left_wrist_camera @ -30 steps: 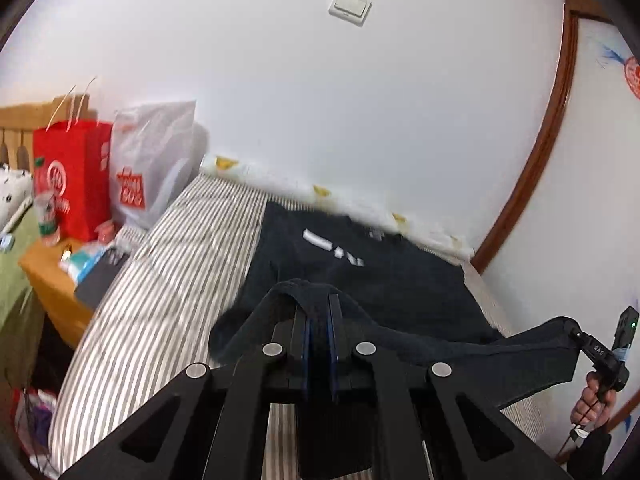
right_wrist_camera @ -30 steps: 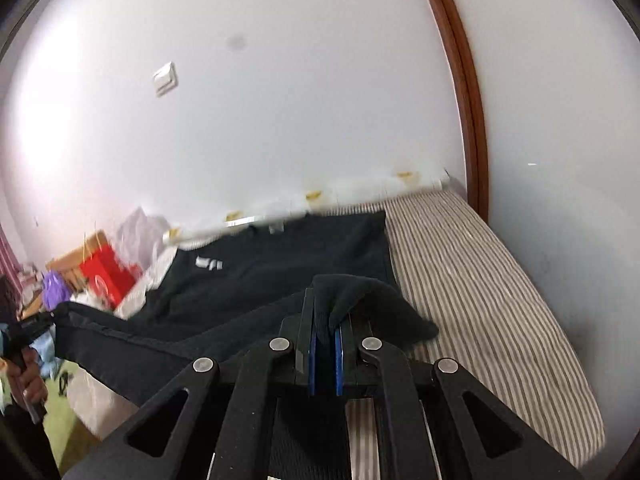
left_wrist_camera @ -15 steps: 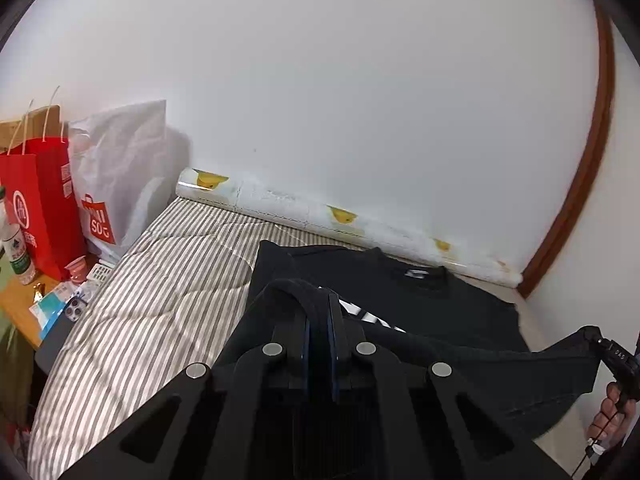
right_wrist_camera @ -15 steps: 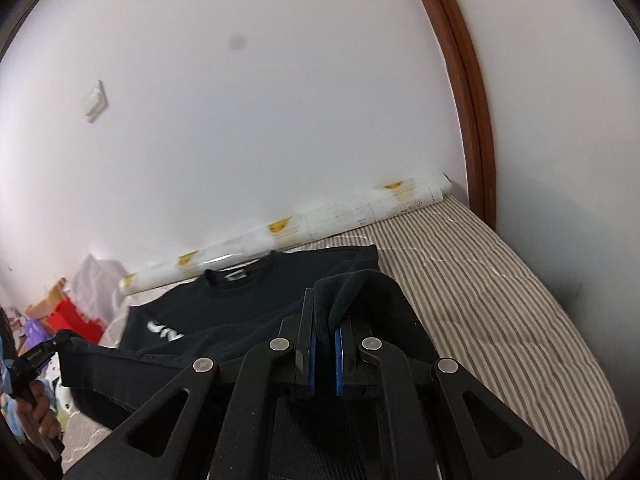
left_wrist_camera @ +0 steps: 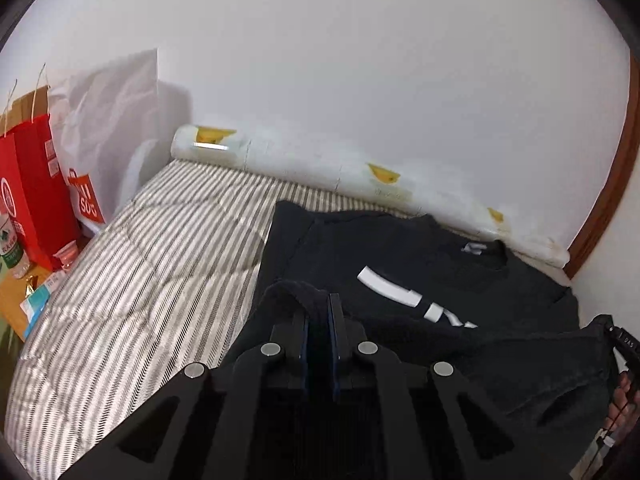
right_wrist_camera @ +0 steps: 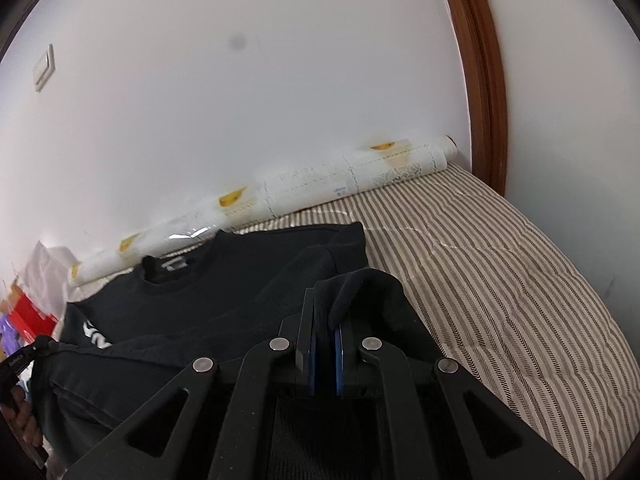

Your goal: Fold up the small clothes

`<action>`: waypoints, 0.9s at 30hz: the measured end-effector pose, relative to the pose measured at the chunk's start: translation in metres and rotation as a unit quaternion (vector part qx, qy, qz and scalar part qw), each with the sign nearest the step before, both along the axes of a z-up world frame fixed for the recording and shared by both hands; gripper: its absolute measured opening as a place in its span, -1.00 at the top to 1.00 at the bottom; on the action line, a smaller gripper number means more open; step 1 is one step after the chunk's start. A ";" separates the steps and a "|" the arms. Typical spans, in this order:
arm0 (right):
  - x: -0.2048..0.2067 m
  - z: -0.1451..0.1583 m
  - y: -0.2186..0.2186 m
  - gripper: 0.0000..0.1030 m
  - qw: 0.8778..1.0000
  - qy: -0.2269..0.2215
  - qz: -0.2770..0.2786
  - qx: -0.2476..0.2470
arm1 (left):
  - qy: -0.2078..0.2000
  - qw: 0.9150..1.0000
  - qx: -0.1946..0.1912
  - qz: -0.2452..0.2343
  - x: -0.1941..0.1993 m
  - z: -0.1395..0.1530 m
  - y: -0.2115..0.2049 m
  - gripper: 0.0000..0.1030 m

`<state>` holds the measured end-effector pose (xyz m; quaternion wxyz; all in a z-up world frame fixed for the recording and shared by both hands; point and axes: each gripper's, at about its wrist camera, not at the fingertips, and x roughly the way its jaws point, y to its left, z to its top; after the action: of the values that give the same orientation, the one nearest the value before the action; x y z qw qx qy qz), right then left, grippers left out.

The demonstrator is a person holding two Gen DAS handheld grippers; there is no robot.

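White bag [left_wrist_camera: 108,136]: red patch, partial letters "U", "SUG". My other tool [left_wrist_camera: 622,340]: "DAS". Shirt [left_wrist_camera: 400,256] lettering unreadable.

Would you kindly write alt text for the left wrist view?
The left gripper is shut on a bunched edge of a black T-shirt that lies on a striped bed. A patterned white roll runs along the wall, and a red bag and a white bag stand at left.

Your sweatshirt [left_wrist_camera: 400,256] lies on the mattress [left_wrist_camera: 160,264], paper roll [left_wrist_camera: 312,168] behind it along the wall, shopping bags [left_wrist_camera: 60,168] off left
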<state>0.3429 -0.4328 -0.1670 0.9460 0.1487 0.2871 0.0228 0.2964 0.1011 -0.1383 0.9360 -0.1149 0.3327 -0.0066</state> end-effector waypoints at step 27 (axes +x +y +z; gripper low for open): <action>0.017 -0.022 0.020 0.76 0.995 0.051 -0.004 -0.085 | 0.022 0.995 0.091 0.017 0.005 -0.013 -0.019 0.34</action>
<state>0.3594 -0.4131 -0.1888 0.9393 0.0698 0.3357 -0.0129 0.3015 0.0821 -0.1509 0.9349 -0.0346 0.3507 0.0423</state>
